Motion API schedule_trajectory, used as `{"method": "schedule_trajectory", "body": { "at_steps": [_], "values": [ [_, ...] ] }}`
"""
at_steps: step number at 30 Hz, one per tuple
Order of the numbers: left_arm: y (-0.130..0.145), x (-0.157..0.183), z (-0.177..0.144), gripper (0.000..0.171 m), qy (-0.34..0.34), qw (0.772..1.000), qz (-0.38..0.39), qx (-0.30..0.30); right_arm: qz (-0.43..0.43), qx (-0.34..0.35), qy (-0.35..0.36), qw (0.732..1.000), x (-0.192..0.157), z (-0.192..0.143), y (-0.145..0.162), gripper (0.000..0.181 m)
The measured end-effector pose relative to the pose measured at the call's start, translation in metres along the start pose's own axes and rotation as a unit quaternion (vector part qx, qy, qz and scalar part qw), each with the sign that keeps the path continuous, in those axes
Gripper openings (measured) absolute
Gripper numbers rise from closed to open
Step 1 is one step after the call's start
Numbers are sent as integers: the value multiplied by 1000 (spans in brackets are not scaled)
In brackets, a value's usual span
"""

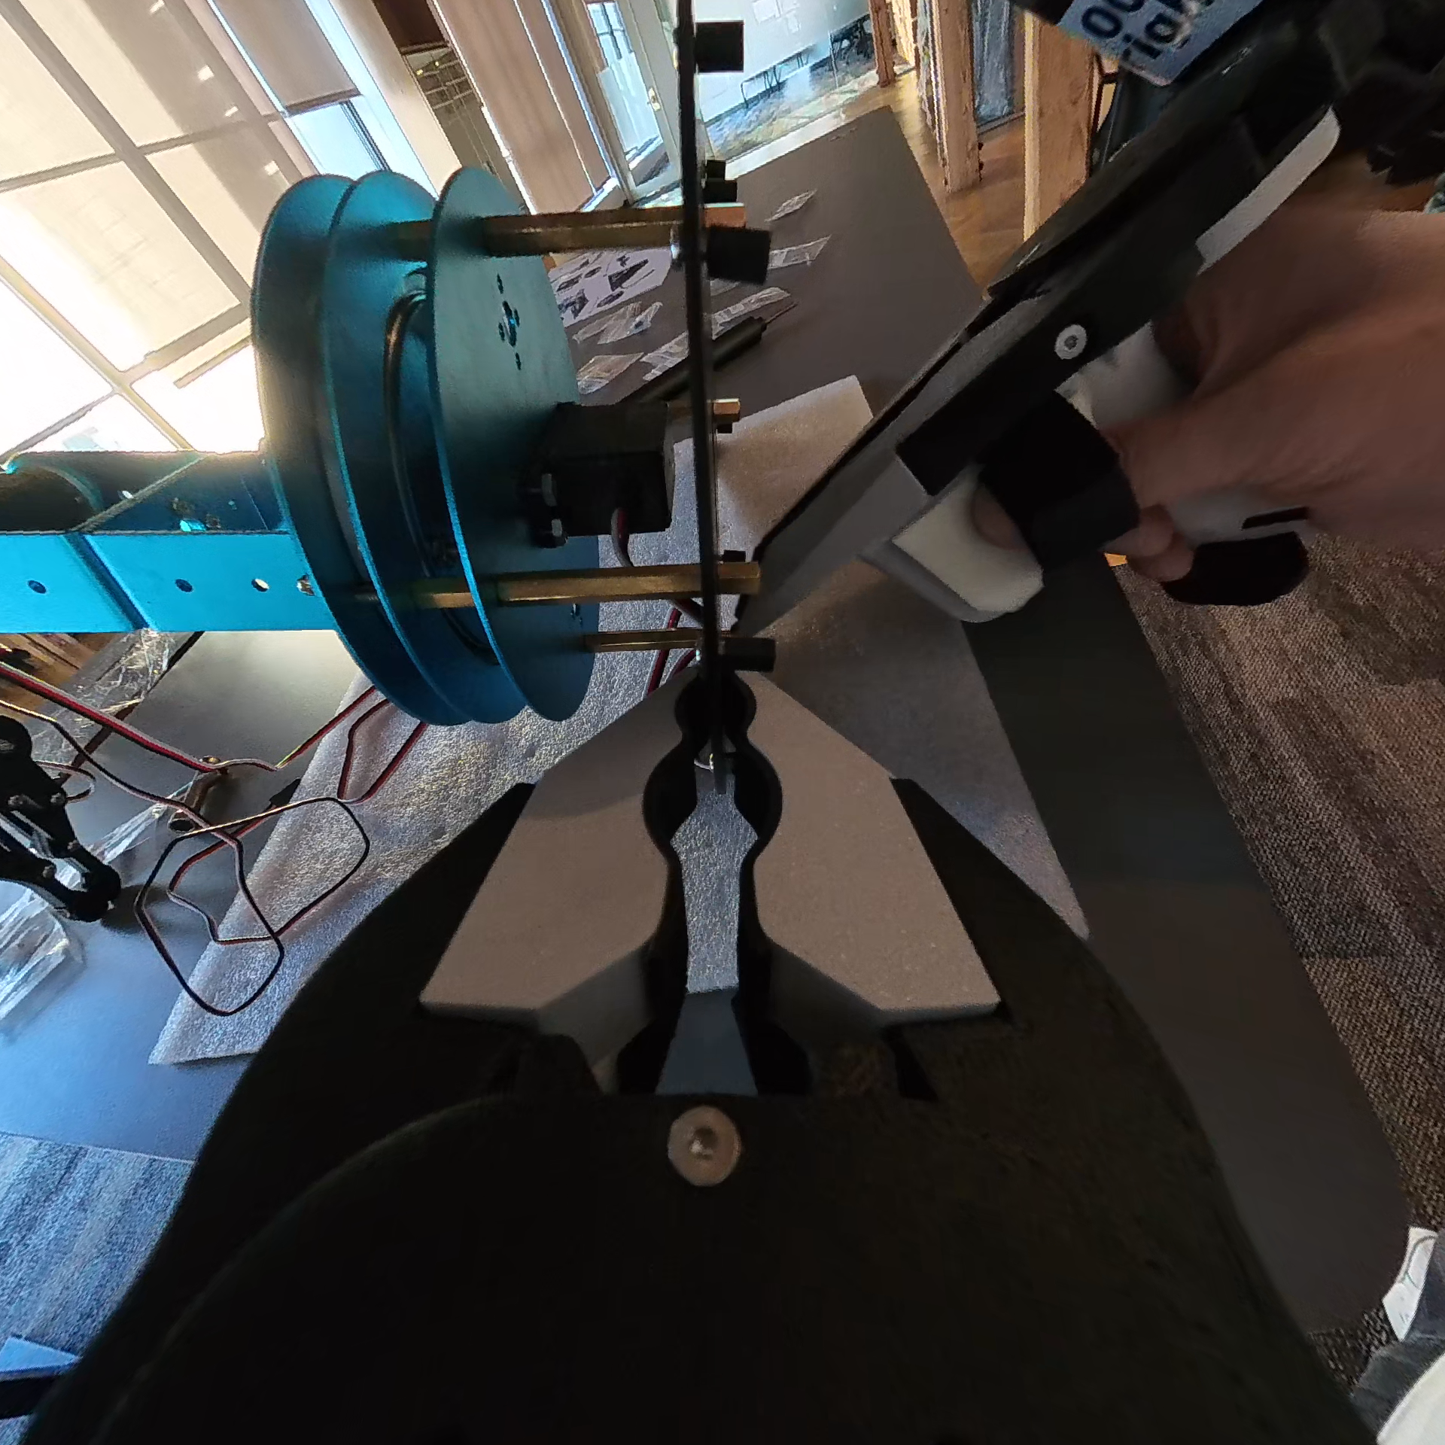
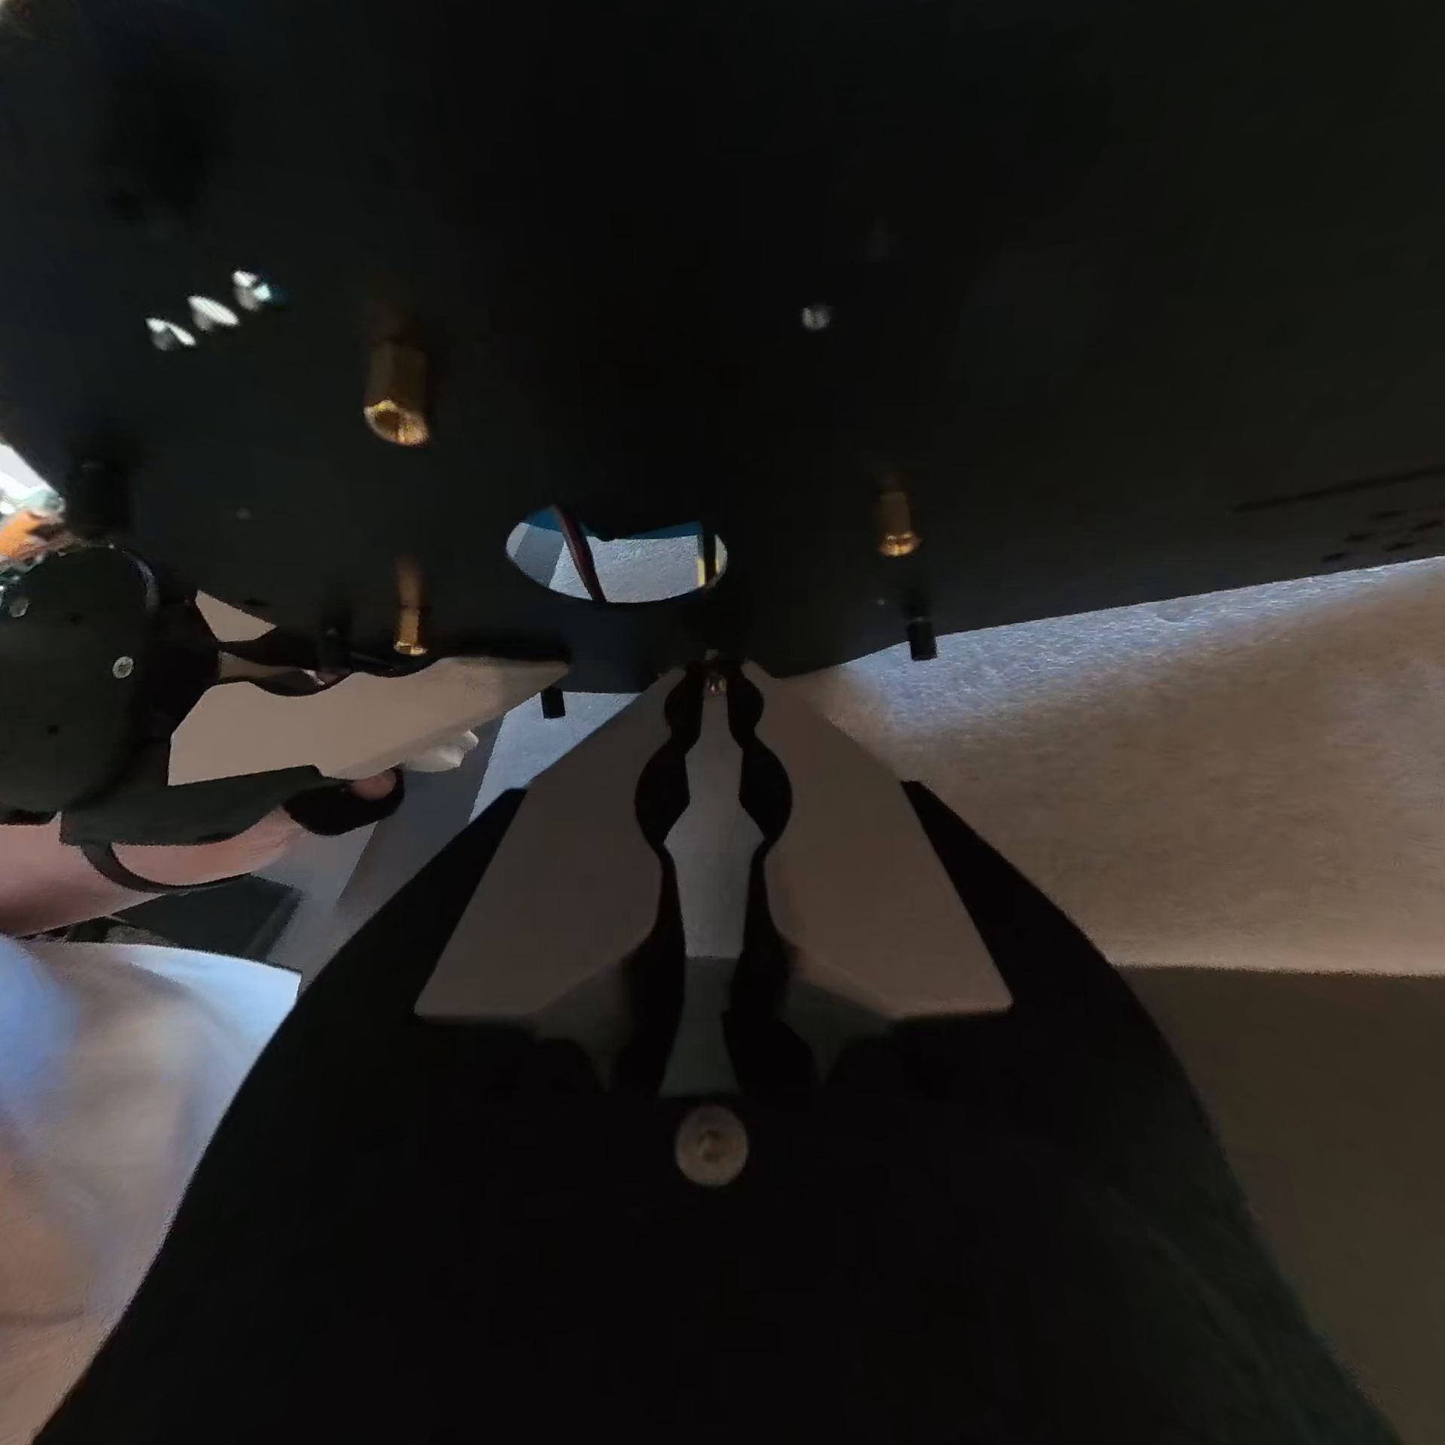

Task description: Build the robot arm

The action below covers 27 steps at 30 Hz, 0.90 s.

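A thin black plate stands edge-on, joined by brass standoffs to a stack of blue discs on a blue beam. A black servo sits between them. My left gripper is shut on the plate's lower edge. My right gripper comes in from the upper right, its tip at the plate beside a black spacer. In the right wrist view the plate's dark face fills the top. My right gripper is shut on a small screw at the plate's edge. The left gripper shows at the left.
White foam sheets lie under the assembly on a black table. Red and black wires loop at the left. Small plastic bags of parts lie farther back. The plate has an oval hole. Carpet lies at the right. The grippers' ends are close to 4 centimetres from one another.
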<state>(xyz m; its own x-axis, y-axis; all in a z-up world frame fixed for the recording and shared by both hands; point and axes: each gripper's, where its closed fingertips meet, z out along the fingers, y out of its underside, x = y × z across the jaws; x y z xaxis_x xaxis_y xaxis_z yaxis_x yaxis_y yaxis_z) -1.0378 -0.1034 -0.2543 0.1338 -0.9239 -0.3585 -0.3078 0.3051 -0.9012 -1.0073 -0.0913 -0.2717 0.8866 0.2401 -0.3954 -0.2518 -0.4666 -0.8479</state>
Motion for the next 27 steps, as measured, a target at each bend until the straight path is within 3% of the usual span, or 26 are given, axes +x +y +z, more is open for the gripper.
{"method": "schedule_trajectory", "body": {
  "at_steps": [11, 27],
  "values": [
    [0, 0, 0, 0, -1, 1000, -1, 0, -19, 42, 16, 999, -2, -1, -4, 4],
    [0, 0, 0, 0, 4, 1000, 1, 0, -58, 22, 52, 997, 0, 2, 2, 5]
  ]
}}
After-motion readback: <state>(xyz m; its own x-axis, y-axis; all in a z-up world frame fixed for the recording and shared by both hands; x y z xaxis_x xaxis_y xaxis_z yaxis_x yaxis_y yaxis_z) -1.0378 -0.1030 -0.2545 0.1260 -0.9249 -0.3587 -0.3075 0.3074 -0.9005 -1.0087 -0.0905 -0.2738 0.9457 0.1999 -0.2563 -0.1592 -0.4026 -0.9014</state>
